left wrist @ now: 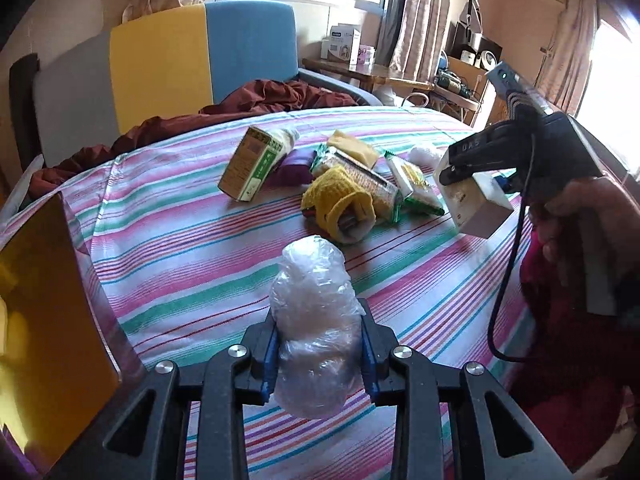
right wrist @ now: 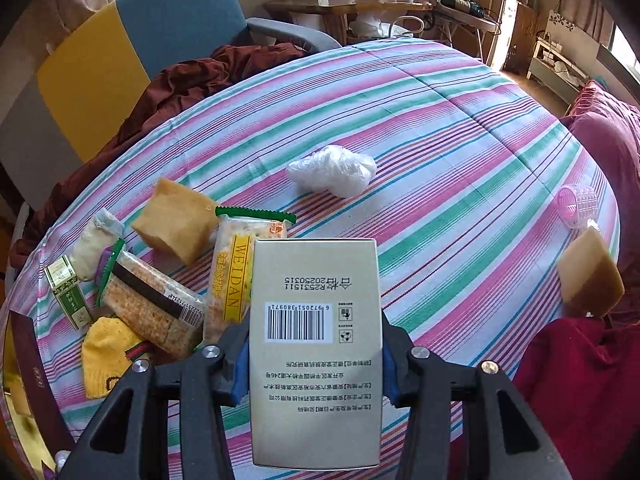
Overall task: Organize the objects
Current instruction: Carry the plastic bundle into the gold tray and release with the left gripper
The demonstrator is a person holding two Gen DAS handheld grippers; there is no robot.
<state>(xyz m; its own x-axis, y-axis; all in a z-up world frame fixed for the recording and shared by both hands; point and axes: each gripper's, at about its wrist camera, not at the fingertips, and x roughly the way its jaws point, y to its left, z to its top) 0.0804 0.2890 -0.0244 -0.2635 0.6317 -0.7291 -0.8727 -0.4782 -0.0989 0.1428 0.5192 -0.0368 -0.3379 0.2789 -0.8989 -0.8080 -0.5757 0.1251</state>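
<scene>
Black plastic claws (left wrist: pixel 318 354) with blue pads (left wrist: pixel 267 364), silver screws, "DAS" lettering; a black cable (left wrist: pixel 505 280) beside bare-skinned hand (left wrist: pixel 576 220).

On the striped bed there are two plastic wads: one (left wrist: pixel 314 320) between the fingers of the left gripper, one (right wrist: pixel 334 172) lying on the sheet. There are two beige boxes with green print counted apart: one green box (left wrist: pixel 254 164) and one plain box (right wrist: pixel 316 344) with a barcode. Two sponges are seen, one (right wrist: pixel 174 224) near the pile and one (right wrist: pixel 590 286) at the right edge. There are two cracker packs (right wrist: pixel 154 304) (right wrist: pixel 236 268), one yellow sock (right wrist: pixel 110 356) and one pink roller (right wrist: pixel 578 206).
</scene>
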